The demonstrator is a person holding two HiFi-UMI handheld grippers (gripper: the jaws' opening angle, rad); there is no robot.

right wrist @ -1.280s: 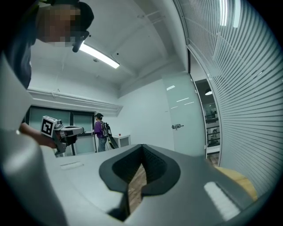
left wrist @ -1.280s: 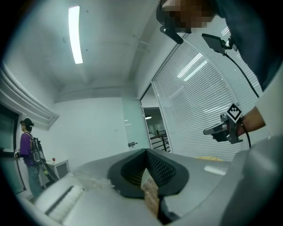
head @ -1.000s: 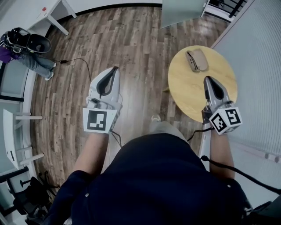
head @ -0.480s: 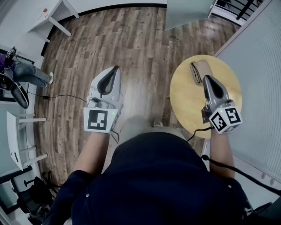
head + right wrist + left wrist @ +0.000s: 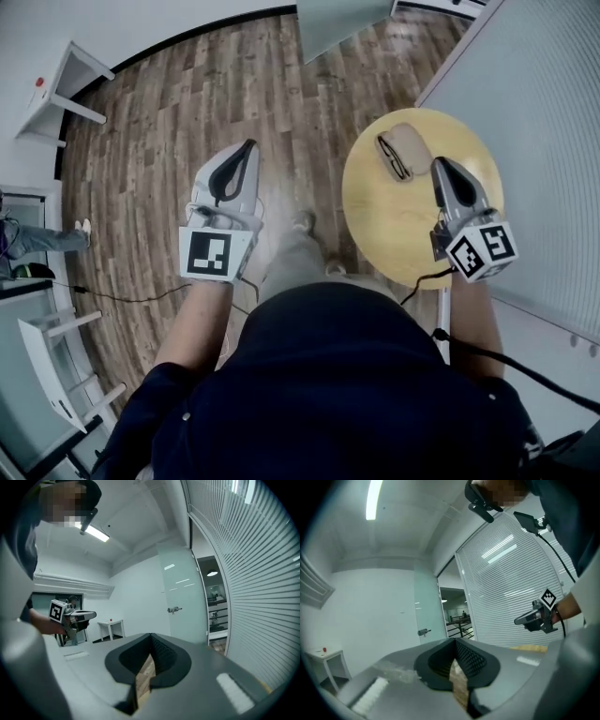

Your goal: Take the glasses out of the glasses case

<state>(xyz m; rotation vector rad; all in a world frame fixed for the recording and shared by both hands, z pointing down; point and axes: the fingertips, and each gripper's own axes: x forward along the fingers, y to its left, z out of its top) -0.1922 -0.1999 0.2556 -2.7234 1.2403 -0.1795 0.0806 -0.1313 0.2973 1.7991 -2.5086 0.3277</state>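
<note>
A tan glasses case (image 5: 405, 148) lies on the far part of a round wooden table (image 5: 394, 216), with dark frames showing along its left edge. My right gripper (image 5: 437, 164) hovers over the table just right of the case, jaws shut and empty; its tips (image 5: 151, 635) meet in the right gripper view. My left gripper (image 5: 248, 145) is shut and empty too, held over the wooden floor well left of the table, with its tips (image 5: 454, 641) closed. Each gripper view shows the other gripper off to the side.
A slatted blind wall (image 5: 544, 141) runs close along the table's right side. A glass door (image 5: 337, 23) stands beyond it. A small white table (image 5: 66, 80) sits at the far left, white furniture (image 5: 56, 375) at the lower left, and a cable (image 5: 122, 298) crosses the floor.
The person has stepped toward the round table and turned. Both grippers moved with them. The case now lies close beside the right gripper's tip. Both grippers stayed shut.
</note>
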